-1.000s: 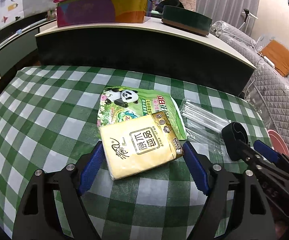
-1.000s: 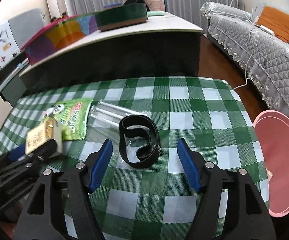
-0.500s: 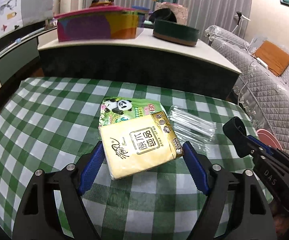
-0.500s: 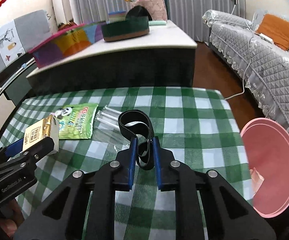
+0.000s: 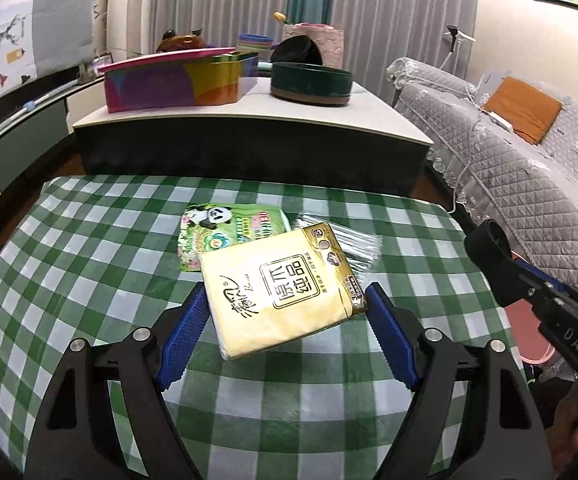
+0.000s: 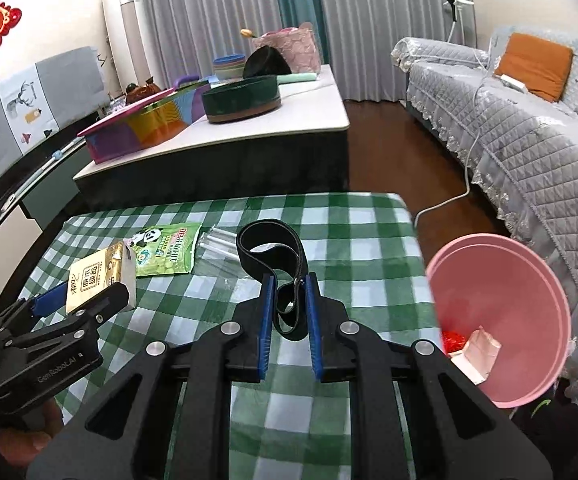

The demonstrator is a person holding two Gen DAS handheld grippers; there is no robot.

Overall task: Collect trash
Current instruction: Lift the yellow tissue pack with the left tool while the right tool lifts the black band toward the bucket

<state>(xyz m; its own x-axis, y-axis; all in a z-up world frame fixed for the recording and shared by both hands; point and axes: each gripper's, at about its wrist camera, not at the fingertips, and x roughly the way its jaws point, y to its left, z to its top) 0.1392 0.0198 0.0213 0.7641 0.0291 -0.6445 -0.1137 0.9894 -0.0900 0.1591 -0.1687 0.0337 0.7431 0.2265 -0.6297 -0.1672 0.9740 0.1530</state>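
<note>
My left gripper (image 5: 285,296) is shut on a yellow tissue pack (image 5: 281,284) and holds it tilted above the green checked table (image 5: 89,240). In the right wrist view the same pack (image 6: 97,280) shows at the left, off the cloth. My right gripper (image 6: 289,284) is shut on a black band loop (image 6: 265,224), whose upper part stands up beyond the pads. A green panda packet (image 5: 229,236) and a clear plastic sleeve (image 5: 349,240) lie flat on the cloth. A pink bin (image 6: 561,292) stands right of the table with red and pale scraps inside.
Behind the table stands a low white-topped counter (image 5: 369,116) with a colourful box (image 5: 177,80) and a dark green round tin (image 5: 309,84). A grey quilted sofa (image 6: 529,152) runs along the right. A white cable (image 6: 449,200) lies on the floor.
The right jaws closed on the black band and lifted it off the cloth. Both grippers rose and drew back; the left one still carries the tissue pack.
</note>
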